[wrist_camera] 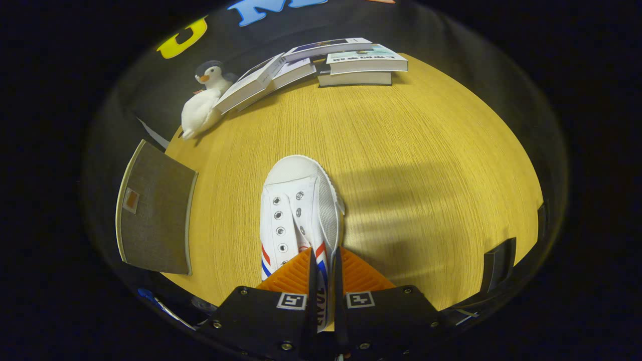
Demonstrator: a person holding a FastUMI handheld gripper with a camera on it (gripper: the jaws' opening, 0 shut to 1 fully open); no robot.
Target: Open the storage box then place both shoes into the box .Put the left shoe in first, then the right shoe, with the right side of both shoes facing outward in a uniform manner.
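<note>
A white canvas shoe with red and blue side stripes points away from me, its toe toward the books. My gripper is shut on the shoe's side wall near the opening, with both fingers pressed against the thin canvas. The shoe seems to hang over the wooden table. To the left of the fingers, the grey fabric storage box shows a flat panel with a small tag, at the table's edge.
A plush penguin sits at the far left corner. Several books lie along the table's far edge, some leaning on the penguin. A dark object stands at the table's right edge.
</note>
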